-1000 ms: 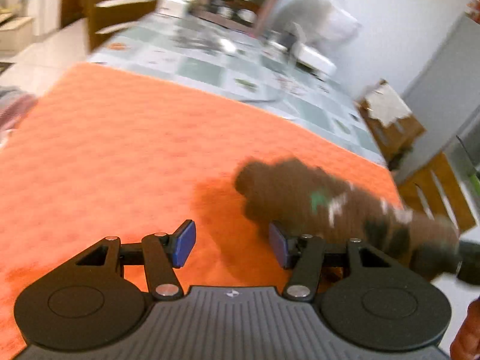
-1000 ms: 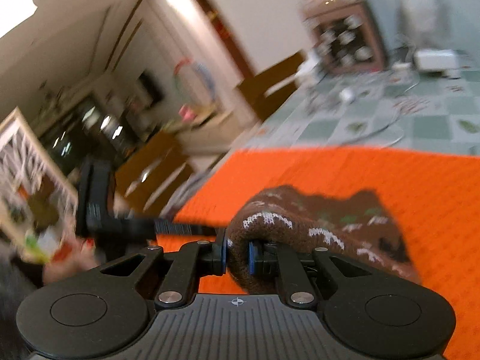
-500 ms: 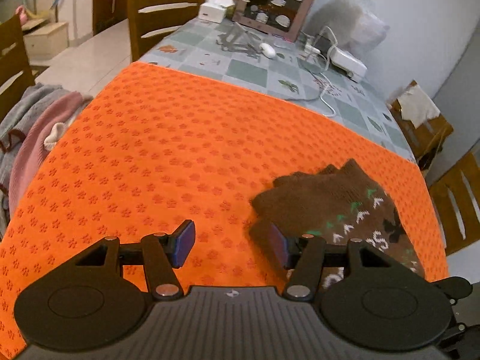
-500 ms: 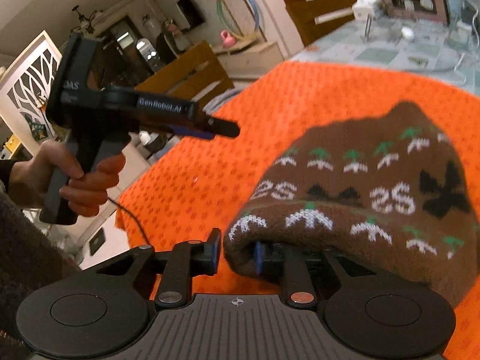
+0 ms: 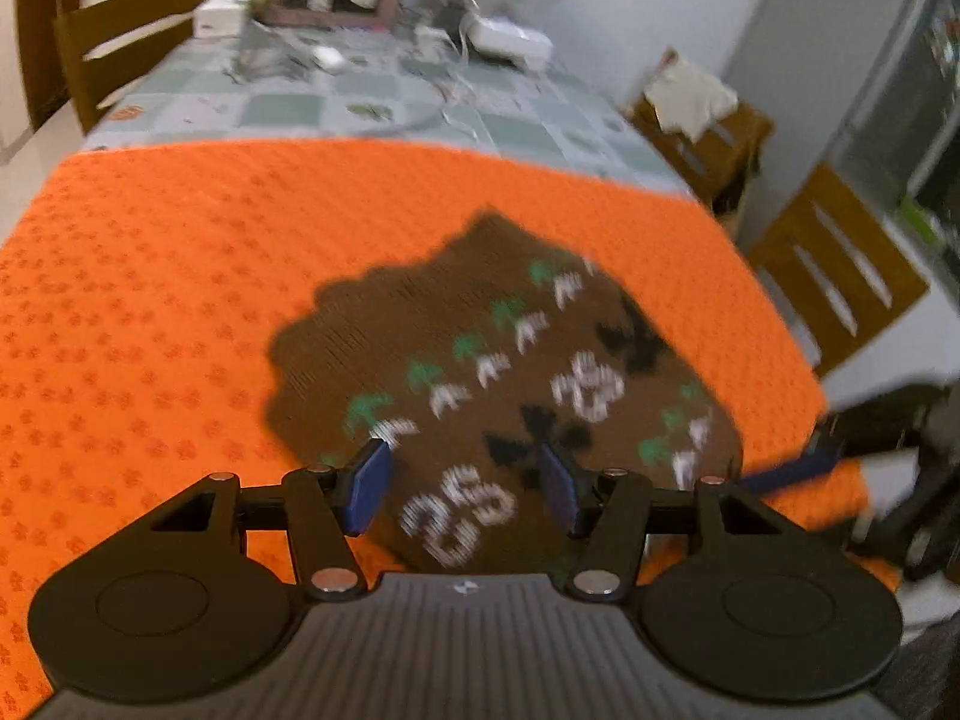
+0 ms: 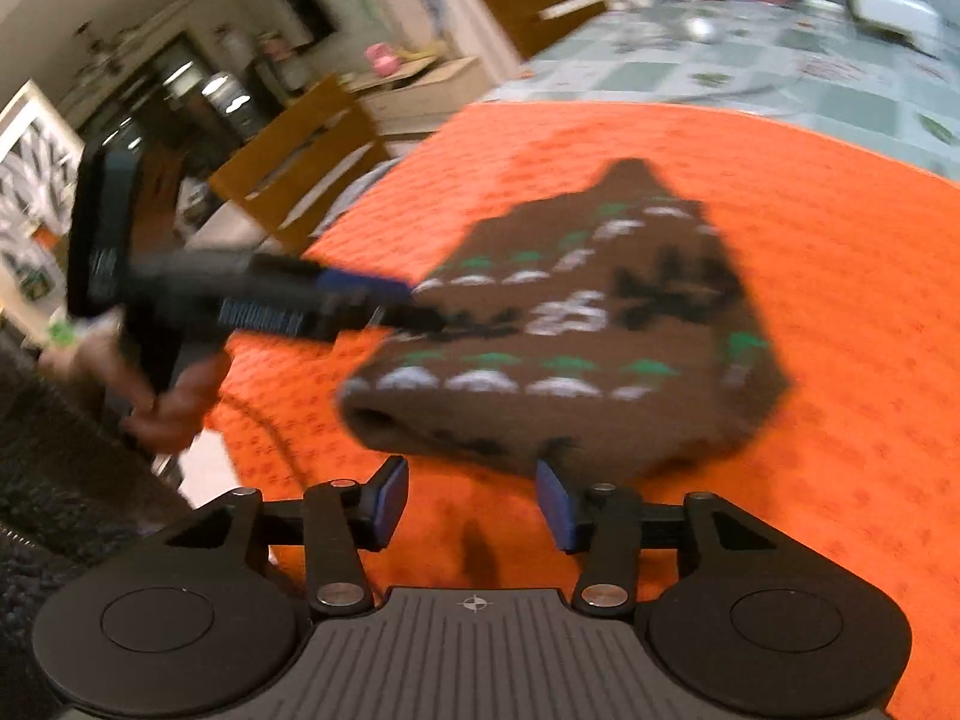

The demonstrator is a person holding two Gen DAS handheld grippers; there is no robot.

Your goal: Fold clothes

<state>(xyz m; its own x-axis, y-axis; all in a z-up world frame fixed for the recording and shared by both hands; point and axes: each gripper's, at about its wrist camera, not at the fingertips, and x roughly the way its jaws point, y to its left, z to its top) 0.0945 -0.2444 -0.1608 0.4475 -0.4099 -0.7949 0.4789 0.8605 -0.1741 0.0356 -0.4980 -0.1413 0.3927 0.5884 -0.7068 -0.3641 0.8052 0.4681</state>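
1. Brown knit garment (image 5: 480, 354) w/ white, green & black pattern and white "25" figures: lies folded into a compact bundle on orange textured mat (image 5: 156, 276). Landmark for all entries below. Both views blurred.
2. Orange textured mat: under garment, extends on all sides of it; covers near part of table.
3. Left gripper (image 5: 462, 489), black w/ blue pads: over near edge of garment, jaws spread. In left wrist view the garment shows between the pads, but neither pad visibly presses on it. In right wrist view (image 6: 384, 294) it reaches in from garment's left side, tips at or just above the knit; contact cannot be told through blur.
4. Hand (image 6: 162, 396) on left gripper's handle: left of garment, off the mat's edge; dark fuzzy sleeve (image 6: 54, 480) below it.
5. Right gripper (image 6: 471, 504), black w/ blue pads: just beside garment's near rolled edge, jaws have just been opening, now apart w/ only mat between them; garment not held. In left wrist view (image 5: 834, 450) its tips sit at garment's right edge.
6. Checked green-and-white tablecloth (image 5: 336, 108): beyond garment, past mat's far edge; white boxes & cables on it, blurred.
7. Wooden chairs (image 5: 840, 276): right of garment, off the table; another (image 6: 300, 168) left of it.
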